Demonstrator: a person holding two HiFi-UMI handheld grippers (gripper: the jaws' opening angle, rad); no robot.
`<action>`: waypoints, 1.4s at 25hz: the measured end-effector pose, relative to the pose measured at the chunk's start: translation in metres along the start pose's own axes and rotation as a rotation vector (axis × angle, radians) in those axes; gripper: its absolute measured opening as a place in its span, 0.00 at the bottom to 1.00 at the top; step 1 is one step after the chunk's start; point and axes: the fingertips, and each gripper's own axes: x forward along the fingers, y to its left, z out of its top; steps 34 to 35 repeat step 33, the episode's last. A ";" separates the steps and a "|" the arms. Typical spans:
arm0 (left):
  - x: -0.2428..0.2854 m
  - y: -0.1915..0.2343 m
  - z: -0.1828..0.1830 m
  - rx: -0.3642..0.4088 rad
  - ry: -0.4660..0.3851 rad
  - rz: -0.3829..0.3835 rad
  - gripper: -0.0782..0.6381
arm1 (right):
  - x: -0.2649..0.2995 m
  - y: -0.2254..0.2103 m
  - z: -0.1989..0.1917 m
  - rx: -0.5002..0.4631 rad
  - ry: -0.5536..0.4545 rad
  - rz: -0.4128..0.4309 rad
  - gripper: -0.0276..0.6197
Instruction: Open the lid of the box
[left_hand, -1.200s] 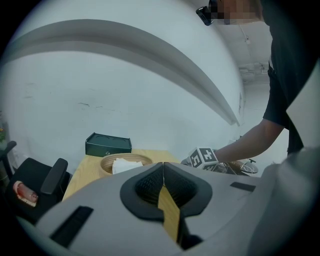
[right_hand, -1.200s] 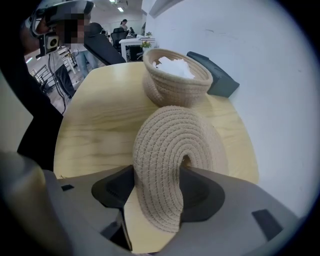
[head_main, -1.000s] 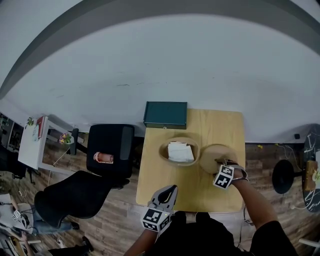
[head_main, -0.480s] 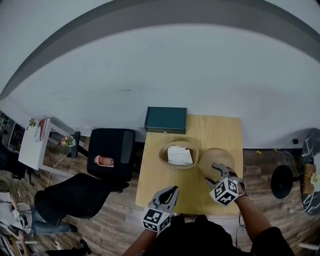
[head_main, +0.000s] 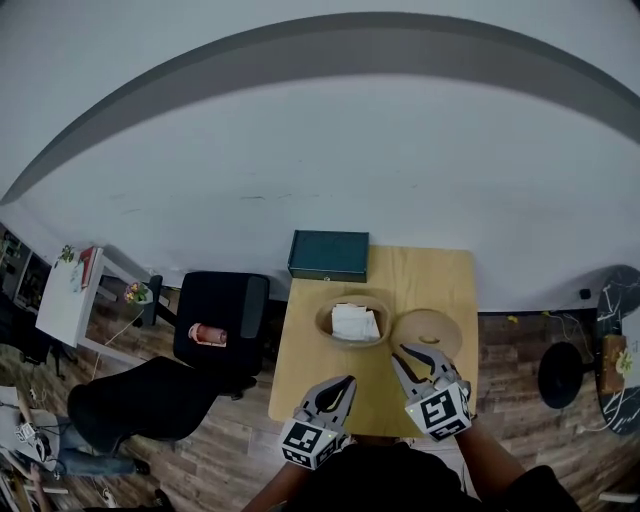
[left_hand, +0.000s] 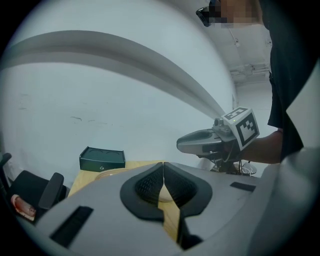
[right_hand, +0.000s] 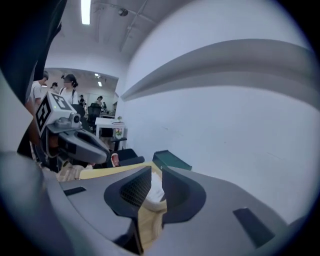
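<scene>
Wooden lid (head_main: 427, 331) is now lying on the table (head_main: 430, 275) beside the open box (head_main: 321, 322); right gripper (head_main: 415, 358) is backing off, jaws closing empty, left gripper (head_main: 340, 385) sitting clenched. The opening looks done.

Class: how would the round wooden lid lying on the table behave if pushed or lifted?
The lid looks like thin wood, so it is probably stiff and light. Lying flat on the smooth table, it would likely slide rather than tip when pushed. Its low rim probably offers little to grip.
</scene>
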 end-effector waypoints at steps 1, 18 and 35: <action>0.000 0.000 0.004 0.001 -0.007 0.004 0.14 | -0.001 -0.002 0.008 0.015 -0.029 -0.010 0.16; 0.008 0.001 0.043 0.048 -0.095 0.009 0.14 | -0.031 -0.010 0.043 0.098 -0.183 -0.105 0.07; 0.013 -0.011 0.048 0.030 -0.097 0.004 0.14 | -0.041 -0.010 0.047 0.165 -0.236 -0.102 0.07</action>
